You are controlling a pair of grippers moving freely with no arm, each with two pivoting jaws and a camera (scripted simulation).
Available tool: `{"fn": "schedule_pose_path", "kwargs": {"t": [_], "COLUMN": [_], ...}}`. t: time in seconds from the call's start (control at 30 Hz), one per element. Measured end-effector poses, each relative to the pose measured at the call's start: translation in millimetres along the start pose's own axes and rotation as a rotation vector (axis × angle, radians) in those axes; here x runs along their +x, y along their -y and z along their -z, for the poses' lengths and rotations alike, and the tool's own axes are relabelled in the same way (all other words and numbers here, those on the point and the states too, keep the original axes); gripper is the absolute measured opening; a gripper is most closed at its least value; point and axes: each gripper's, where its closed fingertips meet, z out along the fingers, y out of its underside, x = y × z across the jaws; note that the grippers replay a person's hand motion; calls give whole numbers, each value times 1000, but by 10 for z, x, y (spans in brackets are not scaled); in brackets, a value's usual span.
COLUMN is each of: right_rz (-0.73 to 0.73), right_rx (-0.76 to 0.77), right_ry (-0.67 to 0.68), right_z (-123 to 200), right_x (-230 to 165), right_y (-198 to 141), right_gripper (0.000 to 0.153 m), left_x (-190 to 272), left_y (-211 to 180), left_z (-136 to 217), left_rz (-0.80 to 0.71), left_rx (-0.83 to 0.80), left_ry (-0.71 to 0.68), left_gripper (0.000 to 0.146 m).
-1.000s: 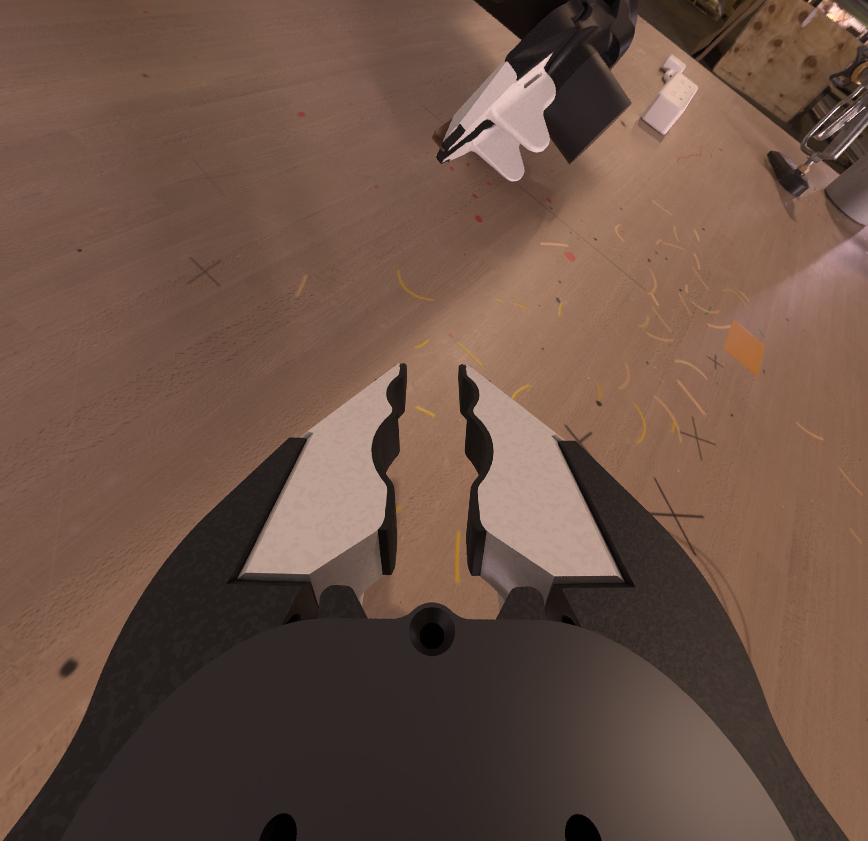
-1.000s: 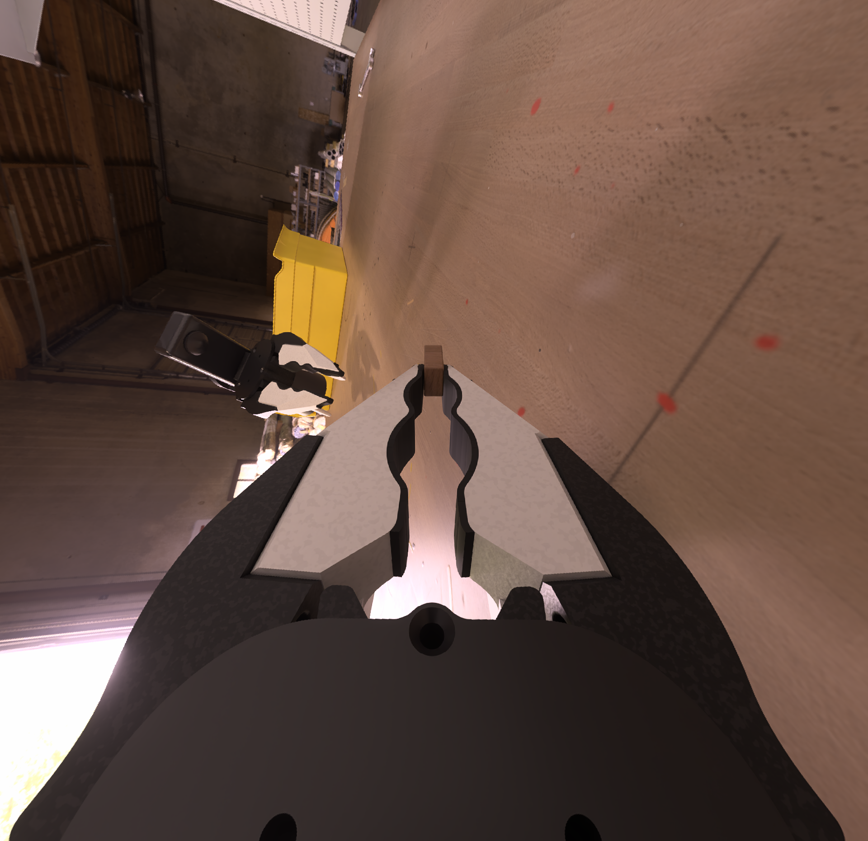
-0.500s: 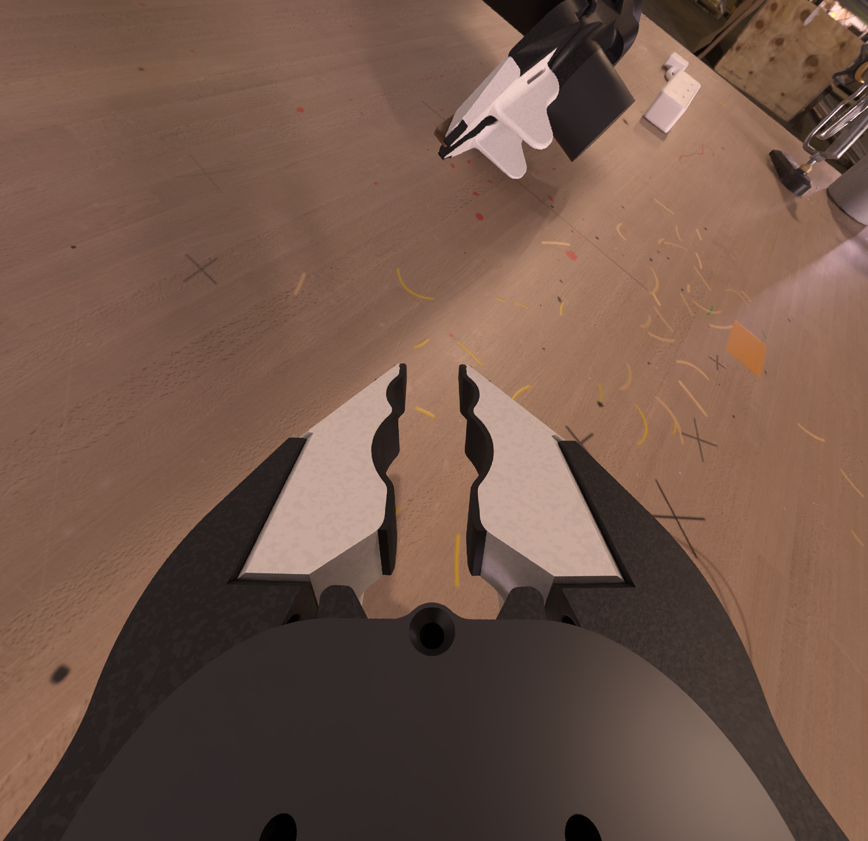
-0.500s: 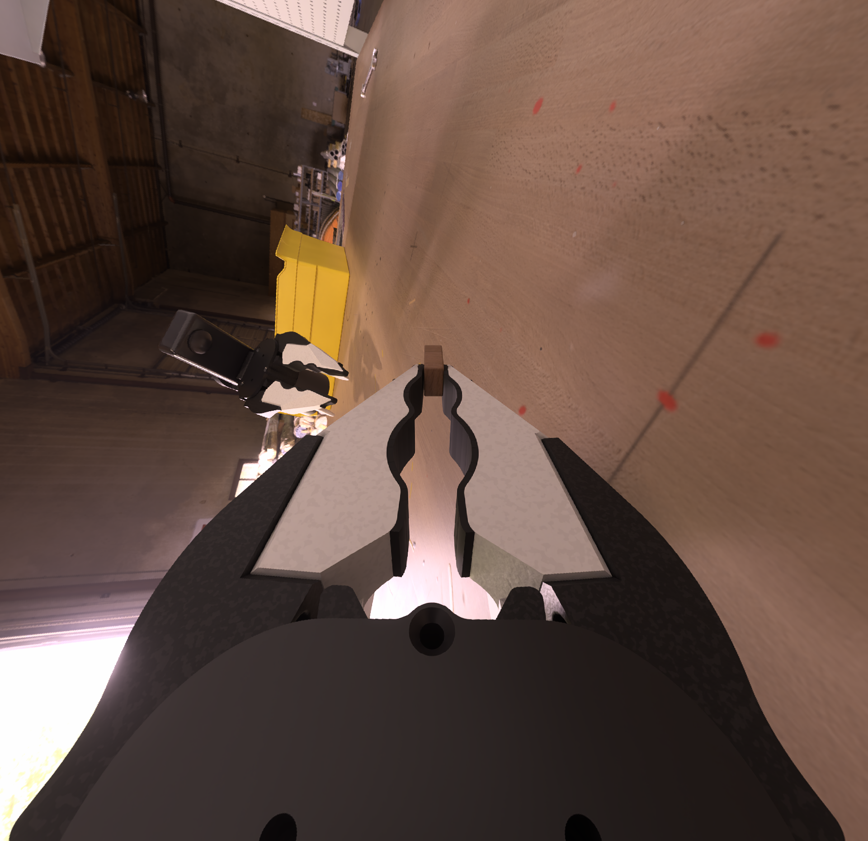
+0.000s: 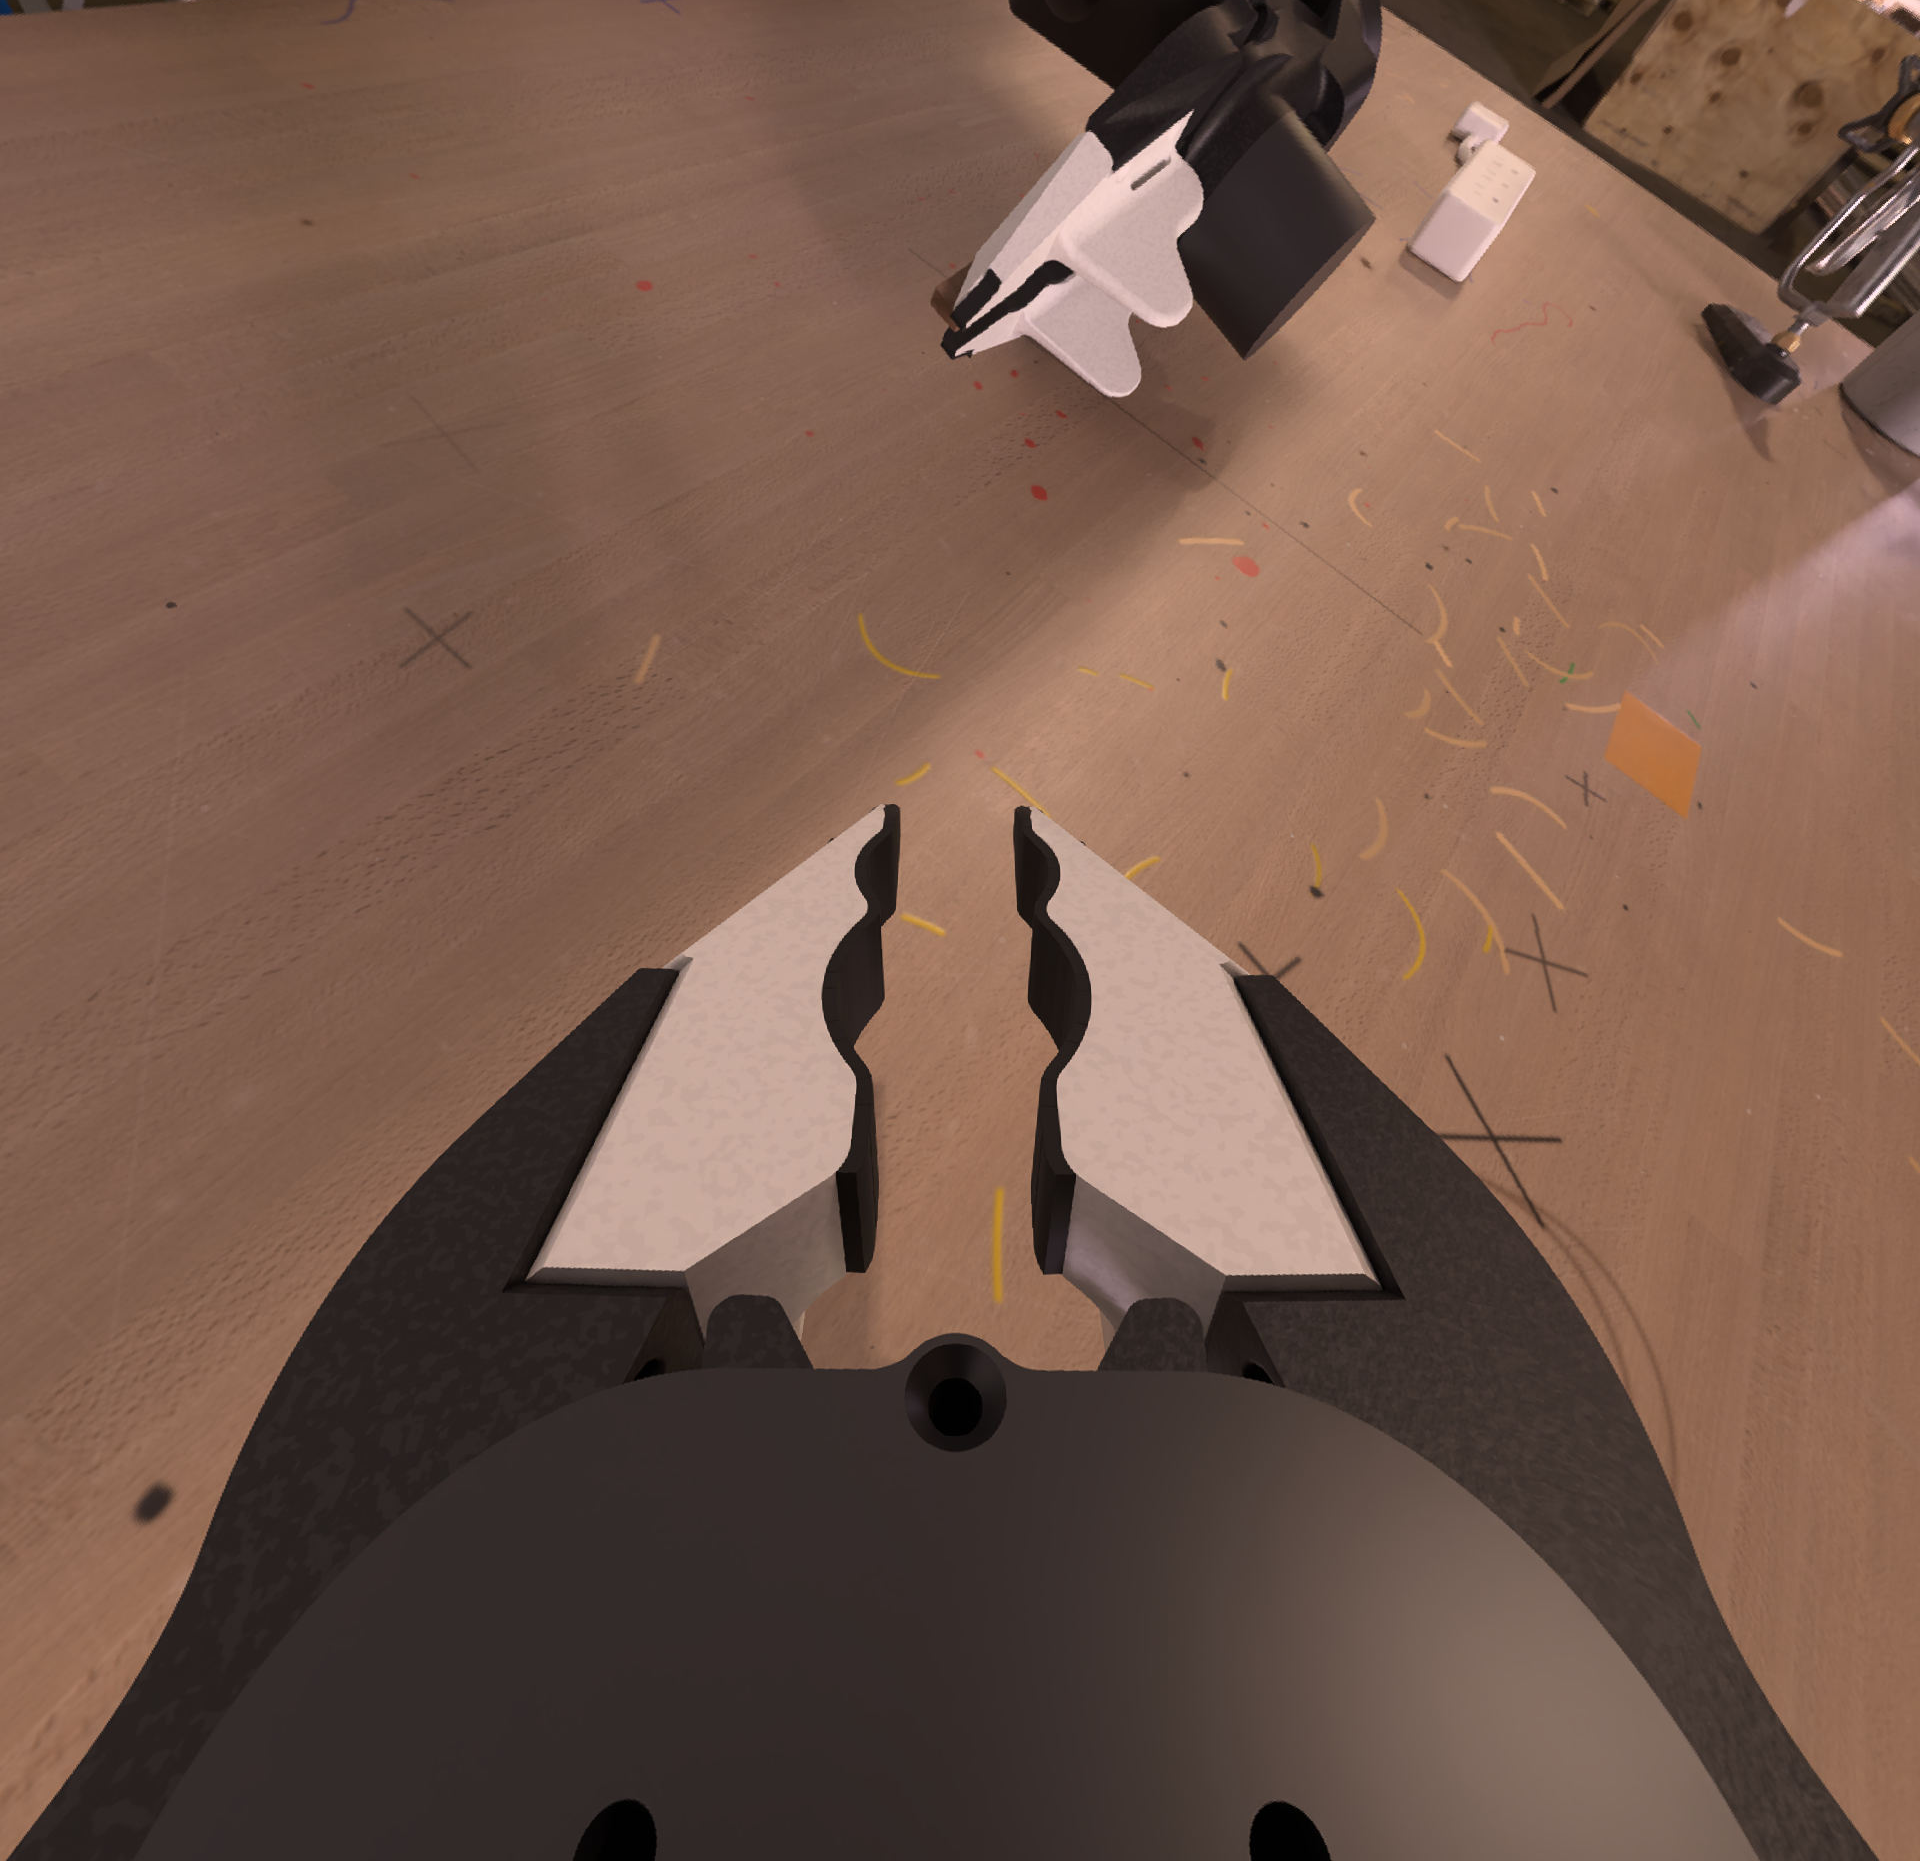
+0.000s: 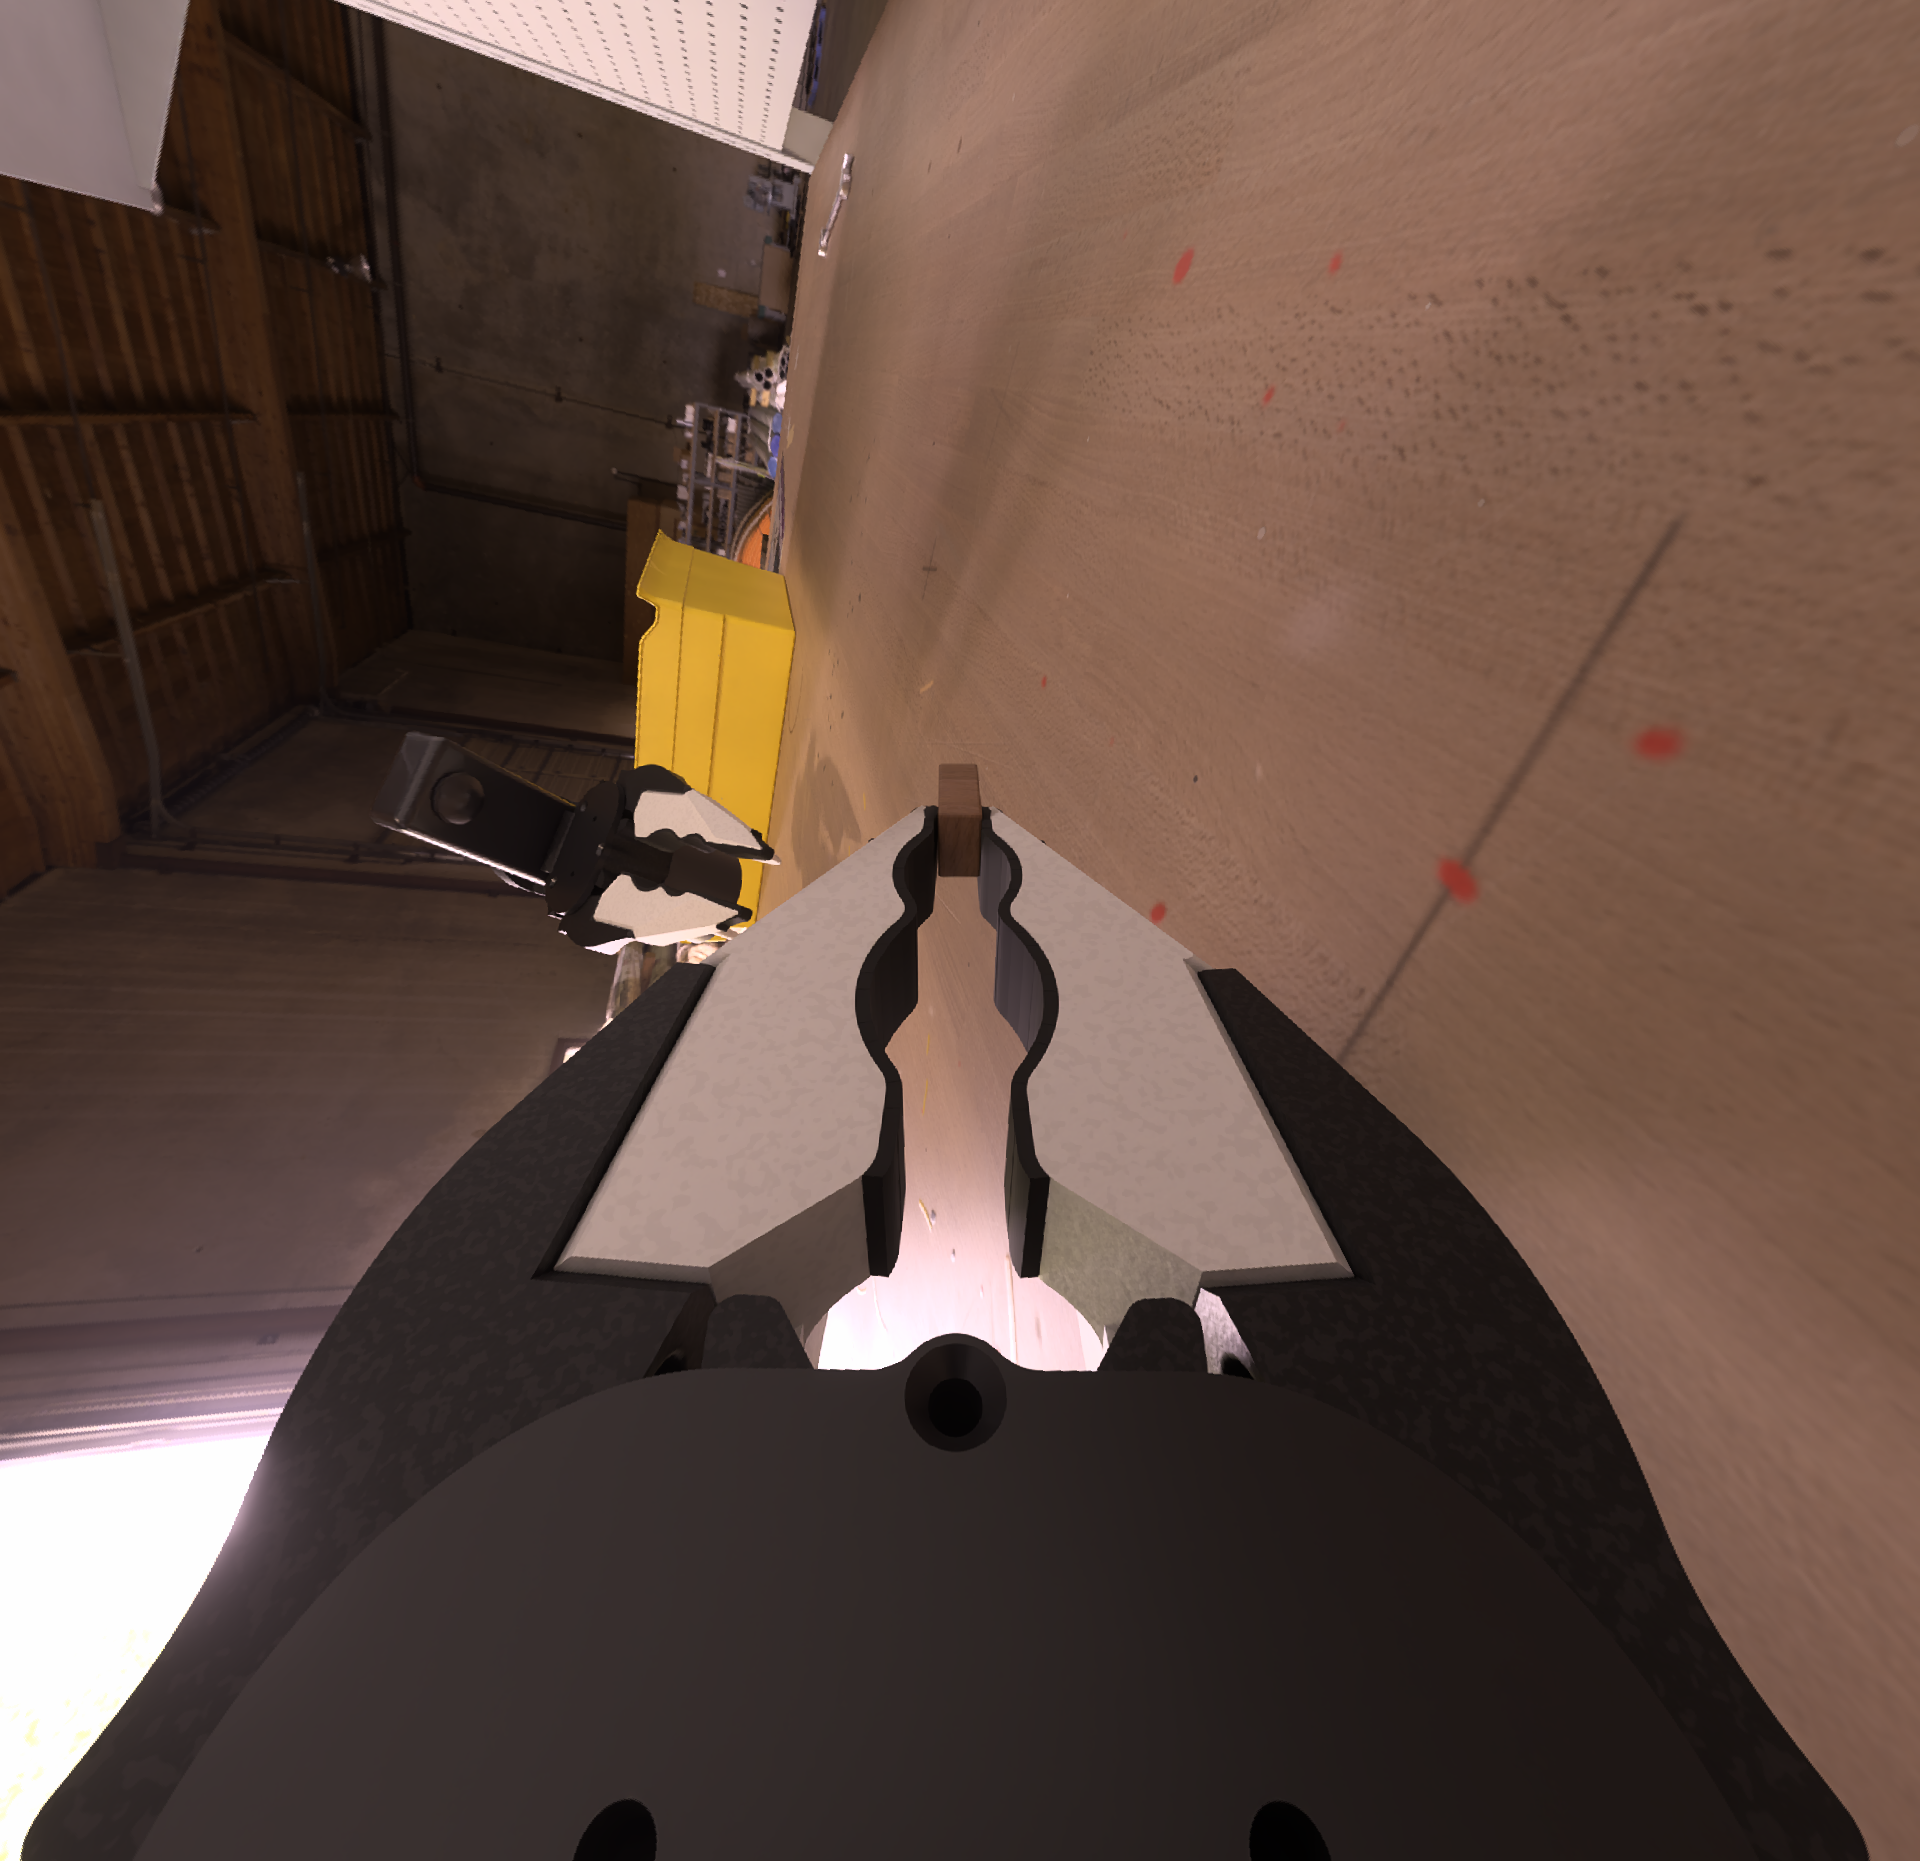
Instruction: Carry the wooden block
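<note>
- bench (image 5: 520, 409): pale brown wood grain, wide, scuffed; pencil crosses, red paint dots, a thin dark line, yellow curled shavings scattered toward the right side
- orange square patch (image 5: 1652, 767) flat on bench, right, among the shavings
- white box-like unit (image 5: 1470, 213) on bench far right, near the edge; black-footed metal clamp (image 5: 1756, 351) beyond it
- left tongs (image 5: 956, 824): parted with a clear gap, nothing between them, over bare bench
- right tongs (image 6: 958, 824): rolled sideways, so bench fills the right side of its own view; closed onto the wooden block (image 6: 957, 819) at the very tips, block sticks out past the tips
- from left wrist view the right tongs (image 5: 951, 331) hang above the bench, well apart from the left, only a brown sliver of block (image 5: 943, 299) visible
- room: dark timber-clad wall (image 6: 156, 461), white perforated panel (image 6: 582, 35), yellow bin (image 6: 717, 699) past the bench edge, plywood sheet (image 5: 1745, 76) at far right, shelving clutter blurred
</note>
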Motion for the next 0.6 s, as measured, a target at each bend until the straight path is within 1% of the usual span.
{"fn": "schedule_pose_path", "kwargs": {"t": [0.2, 0.37, 0.5, 0.6], "right_rz": [6, 20, 64, 107], "right_rx": [1, 13, 30, 45], "right_ry": [-3, -5, 7, 49], "right_z": [-1, 3, 7, 14], "right_x": [0, -5, -48, -193], "right_y": [-2, 9, 44, 56], "right_gripper": [6, 6, 6, 6], "left_x": [56, 129, 264, 323], "left_y": [13, 76, 109, 155], "left_z": [-18, -15, -11, -6], "left_rz": [-20, -59, -173, -267], "left_rx": [-8, 16, 14, 28], "left_ry": [-1, 10, 52, 116], "left_gripper": [22, 20, 19, 16]}}
